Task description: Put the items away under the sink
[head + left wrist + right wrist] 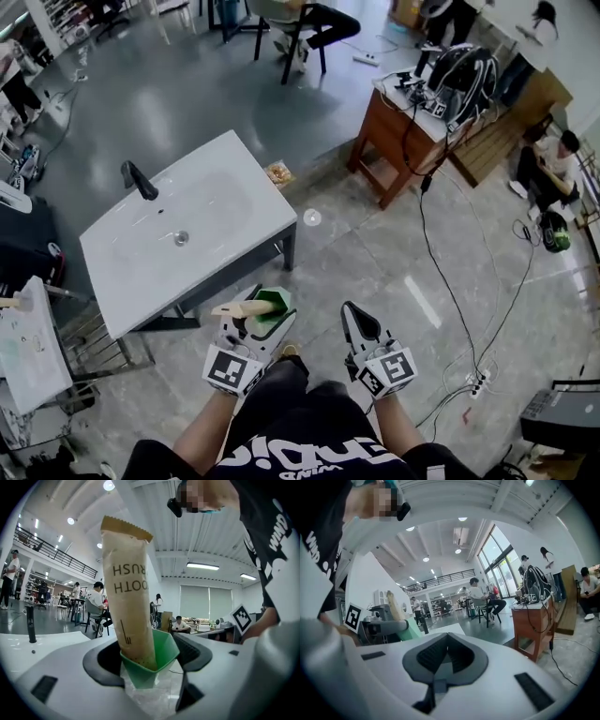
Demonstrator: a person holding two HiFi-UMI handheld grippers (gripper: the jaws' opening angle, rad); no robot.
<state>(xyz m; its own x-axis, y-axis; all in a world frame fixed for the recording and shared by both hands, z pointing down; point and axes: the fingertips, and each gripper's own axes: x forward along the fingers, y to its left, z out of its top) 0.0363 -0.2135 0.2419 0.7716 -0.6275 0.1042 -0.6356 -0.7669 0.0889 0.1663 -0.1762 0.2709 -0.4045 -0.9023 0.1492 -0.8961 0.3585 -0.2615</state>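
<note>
Left gripper (149, 670): tongs pinching the green cup (154, 660) by its walls.
Green cup contents: one paper toothbrush packet (129, 588), lower end inside, upper end well above the rim.
Cup location: held off the floor, near and right of the white sink (253, 220).
Right gripper (446, 645): tongs pressed together, nothing between them.
Sink: far left of both grippers, with a black faucet (138, 178) at its far left edge.

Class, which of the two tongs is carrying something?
The left tongs, shut on a green cup holding a toothbrush packet; the right tongs are shut, empty.
</note>
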